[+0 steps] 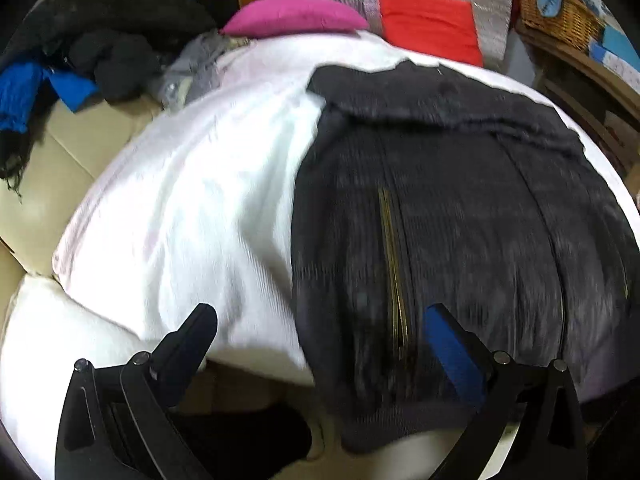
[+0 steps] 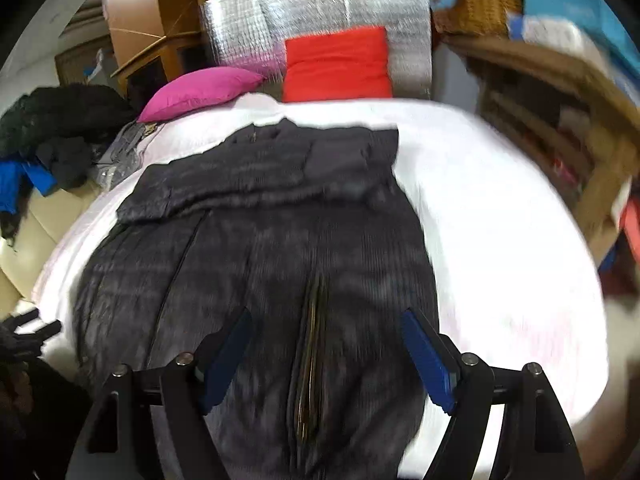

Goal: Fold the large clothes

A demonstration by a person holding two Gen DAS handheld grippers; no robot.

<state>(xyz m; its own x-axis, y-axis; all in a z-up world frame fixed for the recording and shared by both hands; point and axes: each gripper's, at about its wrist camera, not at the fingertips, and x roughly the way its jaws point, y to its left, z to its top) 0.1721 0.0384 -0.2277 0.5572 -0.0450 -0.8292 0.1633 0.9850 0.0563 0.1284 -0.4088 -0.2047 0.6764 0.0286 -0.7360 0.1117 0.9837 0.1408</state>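
Dark grey zip jacket [image 2: 256,240], spread flat on white-sheeted bed [image 2: 500,220] before pink cushion [image 2: 200,90] and red cushion [image 2: 338,66]; left hand-held gripper [image 1: 320,322] and right hand-held gripper [image 2: 326,330] above its hem, jaws wide, holding nothing.

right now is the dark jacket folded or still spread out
Partly folded: the dark jacket lies flat on the white sheet, sleeves laid across its top.

Surface: a bed under a white cover [image 1: 208,184].
Middle: a dark grey ribbed garment [image 2: 256,248] lies spread flat, zip running near to far, its far part folded across.
Far edge: a pink cushion [image 2: 202,90] at left, a red cushion [image 2: 338,66] beside it.
Far left edge: crumpled grey cloth [image 1: 196,66].
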